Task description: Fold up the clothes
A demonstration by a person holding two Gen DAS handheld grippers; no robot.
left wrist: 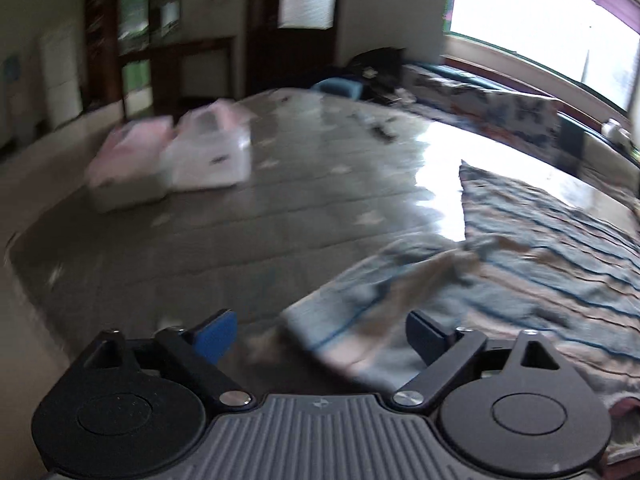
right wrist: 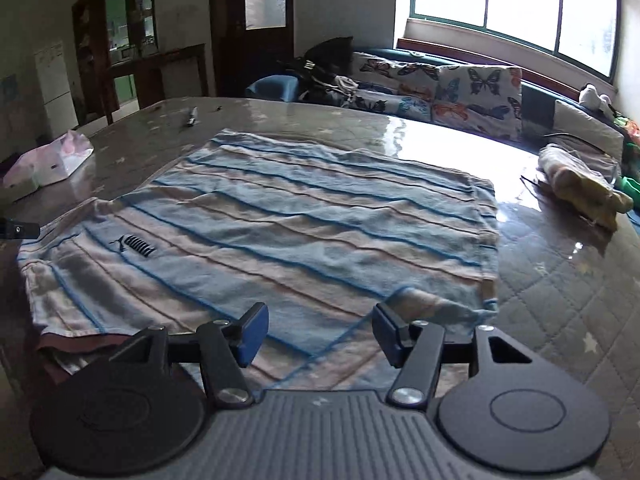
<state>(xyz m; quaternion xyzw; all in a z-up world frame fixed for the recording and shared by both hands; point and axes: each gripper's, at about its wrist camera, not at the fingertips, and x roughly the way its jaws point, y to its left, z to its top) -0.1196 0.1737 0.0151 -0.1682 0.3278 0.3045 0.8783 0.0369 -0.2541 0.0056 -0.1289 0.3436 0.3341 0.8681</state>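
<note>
Striped shirt (right wrist: 280, 232) flat on table (right wrist: 560, 280), blue/pink bands, both grippers (left wrist: 320, 336) (right wrist: 320, 332) apart, holding nothing.

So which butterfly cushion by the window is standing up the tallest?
The butterfly cushion on the right, with the big dark-blue butterfly near its top. It rises above the lower butterfly cushion to its left, nearer the black bag.
</note>
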